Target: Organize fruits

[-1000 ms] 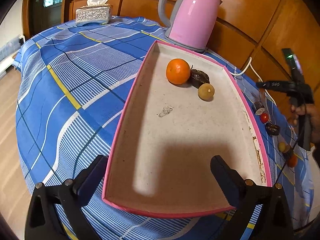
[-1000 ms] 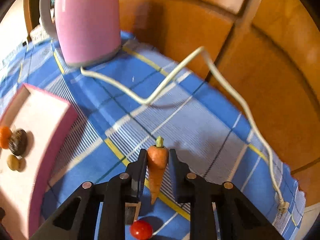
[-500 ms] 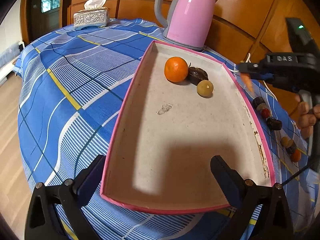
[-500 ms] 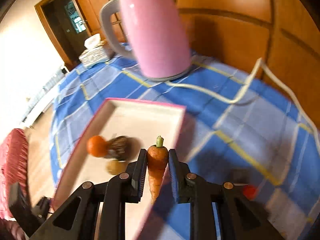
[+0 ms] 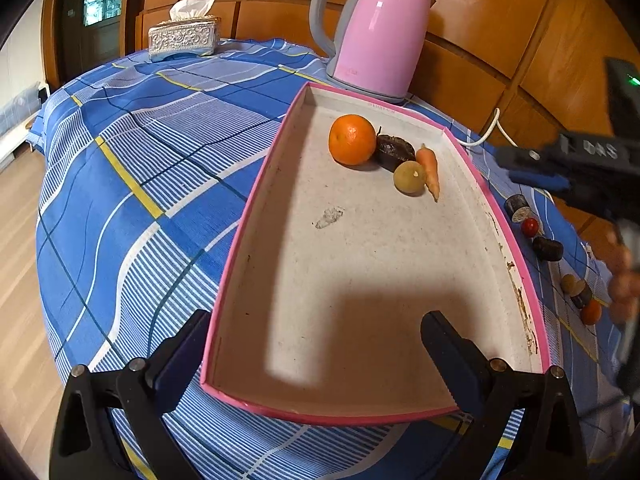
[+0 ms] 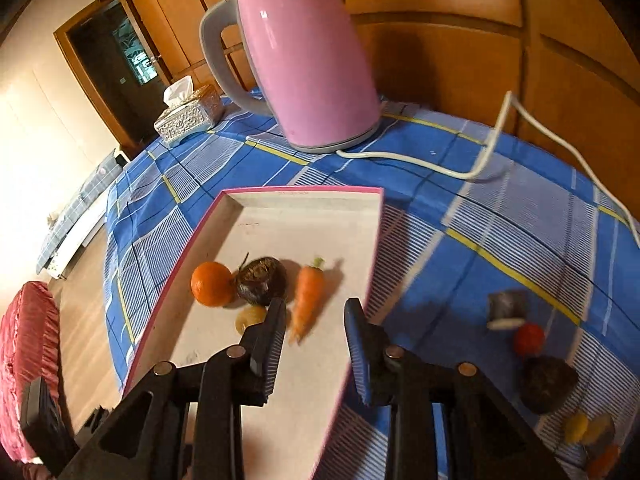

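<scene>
1. Straddling the near end of the pink tray (image 5: 248, 248), the left gripper (image 5: 316, 344) has its jaws spread wide and clamps nothing; one finger sits outside the rim and one over the tray floor, probably to steady the tray.
2. Opening right now, the right gripper (image 6: 316, 332) has nothing between its pads; the carrot (image 6: 306, 300) lies on the tray floor just ahead of them, released.
3. Landing spot looks deliberate: the carrot rests beside the yellow-green fruit (image 5: 409, 177) and the dark brown fruit (image 5: 394, 151), with the orange (image 5: 352, 139) at the end, all clustered at the far end.
4. Outside the tray's right rim, a row of small pieces (image 5: 538, 236) waits on the blue checked cloth (image 5: 132, 168), so the sorting seems far from finished.
5. Farthest back, the pink kettle (image 5: 380, 32) stands beyond the tray, out of the way.
</scene>
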Available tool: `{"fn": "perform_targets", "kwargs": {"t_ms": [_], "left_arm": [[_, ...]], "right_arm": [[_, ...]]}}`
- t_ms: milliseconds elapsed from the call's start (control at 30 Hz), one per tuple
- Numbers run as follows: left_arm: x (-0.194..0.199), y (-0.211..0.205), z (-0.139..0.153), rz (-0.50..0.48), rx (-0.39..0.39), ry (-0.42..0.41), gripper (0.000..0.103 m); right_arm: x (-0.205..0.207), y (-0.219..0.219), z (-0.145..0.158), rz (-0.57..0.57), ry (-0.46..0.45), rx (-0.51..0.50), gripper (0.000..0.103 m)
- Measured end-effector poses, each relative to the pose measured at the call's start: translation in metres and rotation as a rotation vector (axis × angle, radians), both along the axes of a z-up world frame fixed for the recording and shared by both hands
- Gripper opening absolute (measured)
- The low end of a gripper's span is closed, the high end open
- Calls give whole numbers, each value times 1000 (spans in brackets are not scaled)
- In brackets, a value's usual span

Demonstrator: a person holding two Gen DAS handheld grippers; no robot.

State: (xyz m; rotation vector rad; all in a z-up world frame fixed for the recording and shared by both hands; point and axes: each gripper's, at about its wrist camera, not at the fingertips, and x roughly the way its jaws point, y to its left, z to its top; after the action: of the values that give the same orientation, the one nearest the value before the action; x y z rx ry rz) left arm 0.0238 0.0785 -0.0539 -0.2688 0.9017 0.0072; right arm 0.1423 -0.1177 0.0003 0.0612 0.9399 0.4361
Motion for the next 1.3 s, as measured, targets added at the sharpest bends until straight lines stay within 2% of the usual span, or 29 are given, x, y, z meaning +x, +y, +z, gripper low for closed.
{"fn": "perform_targets", "kwargs": {"t_ms": [300,700,1000,1300], "left_arm": [[-1,-2,0,-6,12,3,103],[-4,-2,-1,-8,0,3,103],[-4,-2,-1,-8,0,3,103],[-4,-2,-1,-8,0,3,103]], "right_arm": [[-47,-36,-5,-66,-24,-27,30],[-105,-104,-24,-249,-5,-60,30],[-141,-165,-35,-459,6,-125,30],[-167,-234,-43,-754,17,-165,30]]}}
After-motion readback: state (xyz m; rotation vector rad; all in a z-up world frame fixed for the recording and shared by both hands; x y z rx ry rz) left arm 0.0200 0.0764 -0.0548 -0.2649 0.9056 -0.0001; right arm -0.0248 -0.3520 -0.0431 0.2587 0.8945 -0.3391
